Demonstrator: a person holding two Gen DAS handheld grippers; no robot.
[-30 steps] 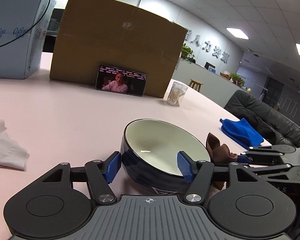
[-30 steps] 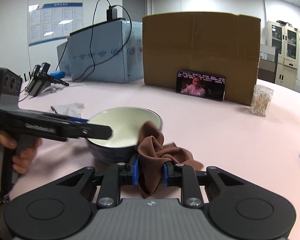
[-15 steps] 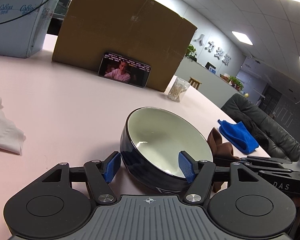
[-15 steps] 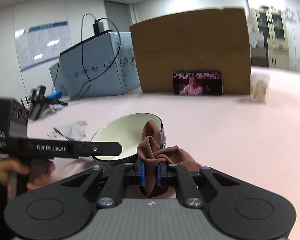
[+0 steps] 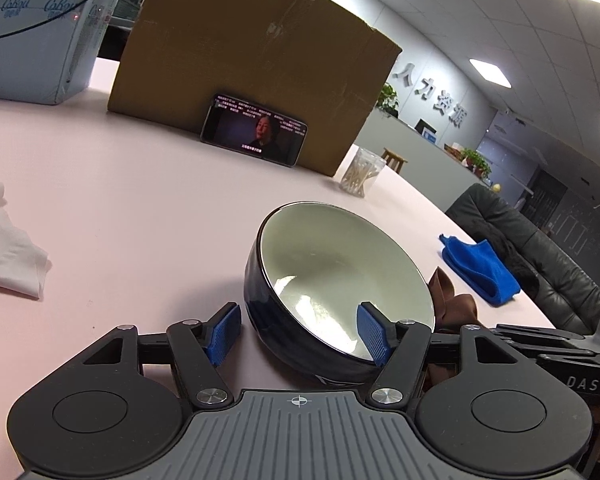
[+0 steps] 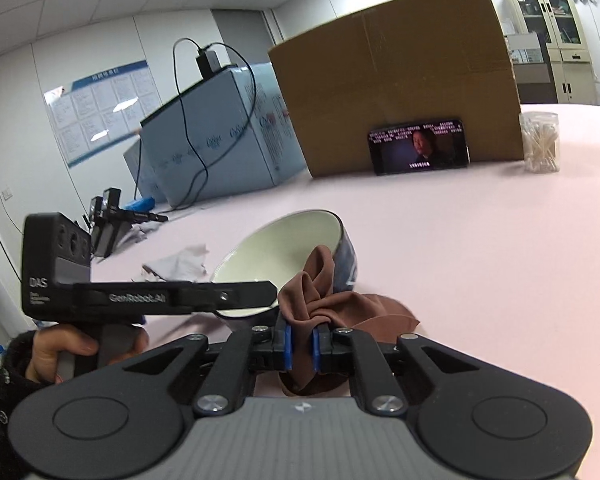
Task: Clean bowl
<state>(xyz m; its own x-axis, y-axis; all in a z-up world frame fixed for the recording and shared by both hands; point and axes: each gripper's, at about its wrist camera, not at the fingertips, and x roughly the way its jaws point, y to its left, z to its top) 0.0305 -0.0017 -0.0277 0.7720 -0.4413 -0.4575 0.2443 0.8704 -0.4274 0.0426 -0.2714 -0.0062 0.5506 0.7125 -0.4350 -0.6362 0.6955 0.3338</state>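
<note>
A dark blue bowl [image 5: 340, 280] with a white inside is tilted on the pink table, its opening turned to the right. My left gripper [image 5: 298, 334] is open around its near side: one pad stands outside the wall with a small gap, the other inside the rim. My right gripper [image 6: 299, 346] is shut on a brown cloth [image 6: 320, 292] and holds it against the bowl's rim [image 6: 284, 248]. The cloth also shows behind the bowl in the left wrist view [image 5: 454, 304].
A cardboard box [image 5: 252, 68] with a phone [image 5: 254, 130] leaning on it stands at the back. A jar of cotton swabs [image 5: 362, 170], a blue cloth [image 5: 480, 268], white tissue [image 5: 8, 248] and a light blue carton [image 5: 32, 36] lie around.
The bowl has tipped further onto its side, opening toward the right. My right gripper has risen and brought the brown cloth up to the rim.
</note>
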